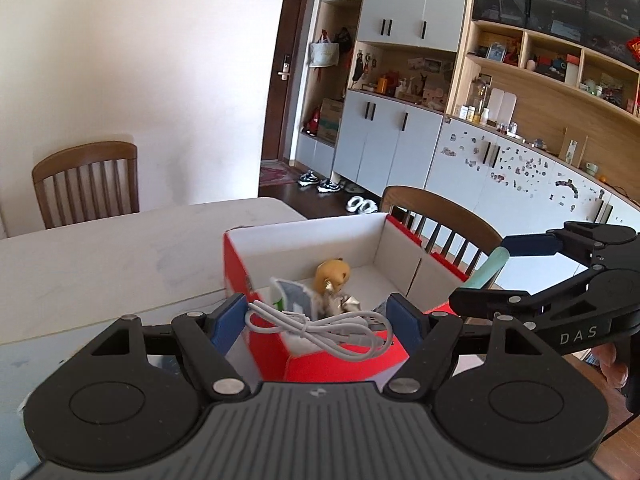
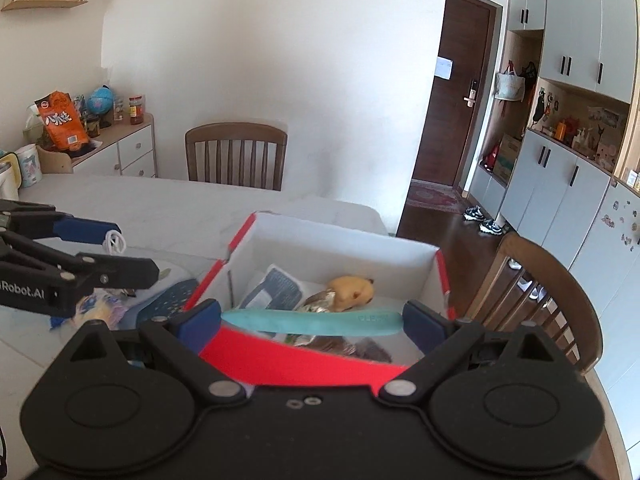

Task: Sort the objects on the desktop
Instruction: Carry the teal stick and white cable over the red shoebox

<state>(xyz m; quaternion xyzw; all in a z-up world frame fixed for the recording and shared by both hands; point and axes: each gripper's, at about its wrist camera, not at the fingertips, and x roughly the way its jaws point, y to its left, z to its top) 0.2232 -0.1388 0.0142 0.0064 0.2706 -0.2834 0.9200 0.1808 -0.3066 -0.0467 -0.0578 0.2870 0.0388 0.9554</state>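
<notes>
The left hand-held gripper (image 1: 318,326) hangs over the near corner of the red-and-white box (image 1: 304,240), its blue pads spread wide, with a coiled white cable (image 1: 316,328) spanning the gap and held at its ends between them. In the left wrist view the box stands on the pale bench (image 1: 100,264), holding a yellow plush toy (image 1: 334,274) and a printed packet (image 1: 292,296). To the right, the right hand-held gripper (image 1: 492,270) reaches in level, clamping a teal stick (image 1: 490,270) that shows end-on and tilted.

The right wrist view shows that stick (image 2: 312,322) full length, pinched crosswise at both tips between the pads, above the box's near red rim (image 2: 296,360). It alone reveals a blue patterned pouch (image 2: 168,300) and a yellowish wrapper (image 2: 96,308) on the bench left of the box, beneath the left hand-held gripper (image 2: 116,252).
</notes>
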